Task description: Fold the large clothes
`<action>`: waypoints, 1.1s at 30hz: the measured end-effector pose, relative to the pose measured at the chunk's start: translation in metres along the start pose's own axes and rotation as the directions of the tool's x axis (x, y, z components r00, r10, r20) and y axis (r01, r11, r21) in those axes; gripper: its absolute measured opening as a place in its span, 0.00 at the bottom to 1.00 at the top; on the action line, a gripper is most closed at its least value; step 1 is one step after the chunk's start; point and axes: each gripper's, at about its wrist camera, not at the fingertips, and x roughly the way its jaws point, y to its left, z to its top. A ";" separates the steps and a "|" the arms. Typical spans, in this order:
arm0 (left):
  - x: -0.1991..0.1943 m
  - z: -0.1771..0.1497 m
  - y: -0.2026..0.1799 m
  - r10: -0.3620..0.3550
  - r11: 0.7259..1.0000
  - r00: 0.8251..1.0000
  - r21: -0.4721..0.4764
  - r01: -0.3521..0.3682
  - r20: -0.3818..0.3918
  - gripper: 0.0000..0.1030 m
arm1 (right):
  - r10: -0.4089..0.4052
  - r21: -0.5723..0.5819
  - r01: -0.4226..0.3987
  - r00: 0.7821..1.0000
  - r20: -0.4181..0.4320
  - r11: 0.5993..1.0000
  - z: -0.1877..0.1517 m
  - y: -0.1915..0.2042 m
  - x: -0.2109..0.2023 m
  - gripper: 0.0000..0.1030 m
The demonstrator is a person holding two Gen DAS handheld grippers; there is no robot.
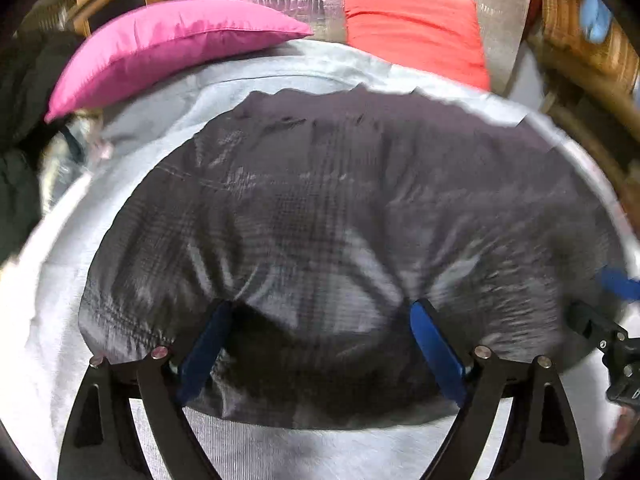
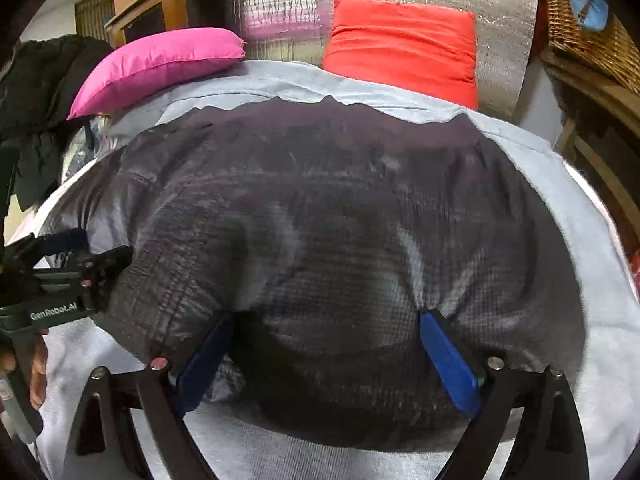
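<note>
Dark checked cloth, shiny and creased, fills the middle of both views: the garment (image 1: 340, 208) lies spread on a pale grey sheet (image 1: 60, 280), its near edge bunched low in the frame.

In the left wrist view the left gripper (image 1: 322, 312) points steeply down at that near edge, jaws wide; its blue pads (image 1: 436, 352) stand on either side of a dark hump of cloth, and whether they press on it cannot be told. At the right edge of the frame a part of the right gripper (image 1: 608, 336) shows, blurred.

In the right wrist view the right gripper (image 2: 328, 320) is posed the same way, jaws wide over the garment (image 2: 328, 220). The left gripper (image 2: 68, 272) sits at the left edge, a hand (image 2: 36, 364) below it.

A pink cushion (image 1: 168, 48) lies at upper left, a red cushion (image 1: 416, 28) at upper right.
</note>
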 end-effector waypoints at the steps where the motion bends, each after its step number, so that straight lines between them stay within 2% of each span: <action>1: -0.013 0.005 0.010 -0.020 1.000 0.999 -0.015 0.021 0.037 0.88 | 0.032 0.028 -0.033 0.999 0.029 0.999 0.005 -0.008 -0.010 0.94; 3: -0.033 0.012 0.036 -0.023 0.999 0.992 -0.024 0.026 0.125 0.88 | 0.027 0.115 -0.037 0.995 0.094 0.993 0.013 -0.041 -0.035 0.94; 4: -0.038 0.015 0.052 -0.022 0.999 0.990 -0.036 0.027 0.143 0.88 | 0.035 0.161 -0.053 0.993 0.115 0.986 0.014 -0.058 -0.043 0.94; 5: -0.040 0.017 0.069 -0.025 0.998 0.989 -0.061 0.035 0.145 0.90 | 0.042 0.220 -0.072 0.990 0.136 0.973 0.015 -0.081 -0.051 0.94; 7: -0.034 0.020 0.115 -0.079 0.981 0.989 -0.166 0.100 0.127 0.91 | 0.028 0.336 -0.076 0.989 0.143 0.939 0.013 -0.131 -0.055 0.94; 9: -0.017 0.022 0.156 -0.173 0.937 0.982 -0.294 0.186 0.071 0.91 | 0.043 0.451 -0.095 0.991 0.124 0.887 0.009 -0.178 -0.046 0.94; 11: 0.005 0.023 0.182 -0.279 0.880 0.960 -0.394 0.267 0.027 0.91 | 0.134 0.536 -0.171 0.985 0.107 0.827 0.005 -0.206 -0.027 0.94; 12: 0.012 0.023 0.187 -0.299 0.864 0.954 -0.418 0.280 0.020 0.91 | 0.192 0.572 -0.209 0.977 0.091 0.793 0.005 -0.216 -0.012 0.94; 16: 0.032 0.028 0.192 -0.378 0.829 0.926 -0.445 0.338 -0.001 0.91 | 0.271 0.571 -0.256 0.961 0.061 0.780 0.009 -0.216 0.021 0.94; 18: 0.043 0.031 0.188 -0.400 0.828 0.916 -0.434 0.354 -0.017 0.91 | 0.330 0.564 -0.296 0.943 0.045 0.771 0.016 -0.213 0.035 0.94; 20: 0.063 0.032 0.183 -0.408 0.836 0.909 -0.434 0.335 -0.084 0.91 | 0.312 0.535 -0.268 0.950 0.009 0.801 0.024 -0.207 0.048 0.94; 22: 0.063 0.034 0.178 -0.391 0.852 0.918 -0.402 0.335 -0.064 0.91 | 0.317 0.526 -0.273 0.948 0.007 0.805 0.030 -0.204 0.053 0.92; 25: 0.063 0.038 0.170 -0.394 0.859 0.916 -0.386 0.337 -0.076 0.90 | 0.347 0.483 -0.289 0.937 -0.033 0.827 0.037 -0.189 0.053 0.63; 28: 0.063 0.043 0.163 -0.423 0.849 0.904 -0.374 0.375 -0.055 0.90 | 0.332 0.440 -0.275 0.941 -0.057 0.855 0.043 -0.178 0.057 0.62; 31: 0.075 0.046 0.160 -0.407 0.862 0.910 -0.364 0.353 -0.080 0.90 | 0.361 0.486 -0.287 0.930 -0.064 0.826 0.039 -0.181 0.071 0.65; 33: 0.077 0.049 0.157 -0.391 0.872 0.917 -0.350 0.343 -0.075 0.88 | 0.351 0.469 -0.285 0.935 -0.058 0.836 0.040 -0.177 0.072 0.65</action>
